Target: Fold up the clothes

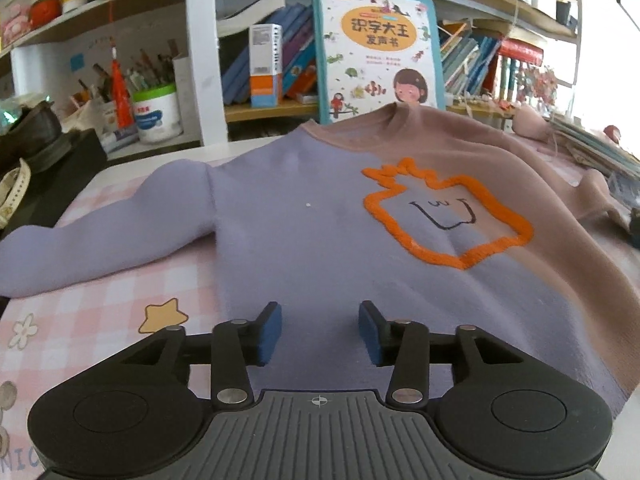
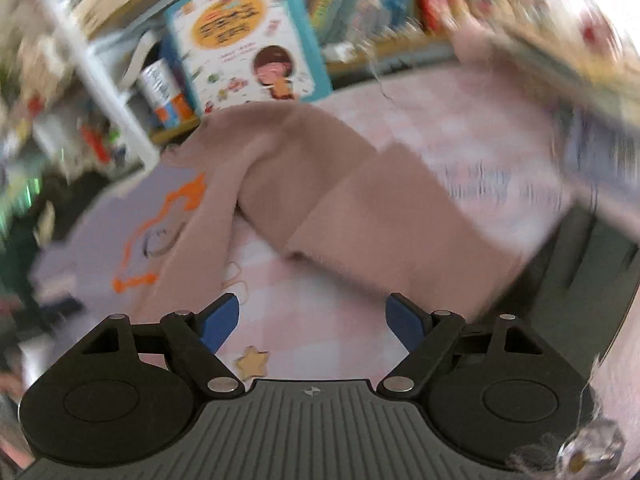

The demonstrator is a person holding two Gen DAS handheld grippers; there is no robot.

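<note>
Left wrist view: a two-tone sweater (image 1: 304, 216) is lying face up on the table (image 1: 100, 312), which is wearing a pink checked cover; the lilac half is filling the left of the frame, the dusty-pink half the right, with an orange outlined figure (image 1: 448, 216) sitting on the chest.
Left claw (image 1: 320, 330): it is hovering over the lilac hem area with its blue pads standing apart and nothing pinched between them; whether the tips are touching the cloth cannot be told.
Lilac sleeve (image 1: 92, 240): it is stretching out to the left, flat on the cover.
Right wrist view: badly blurred; the pink sleeve (image 2: 360, 216) is lying bent across the cover, well apart from the body's side edge.
Right claw (image 2: 312, 320): it is spreading wide over bare checked cover, gripping nothing, with the pink sleeve's cuff end just beyond its right pad.
Backdrop: a children's book (image 1: 378, 50) is leaning against crowded shelves behind the collar.
Handling, as a judgement: the knit is looking soft, light and limp, likely to sag and drag rather than hold shape; it is not fragile or slippery.
Where to grip, as a judgement: cuffs, hem corners or shoulder seams are offering the firmest pinch, both layers taken together.
</note>
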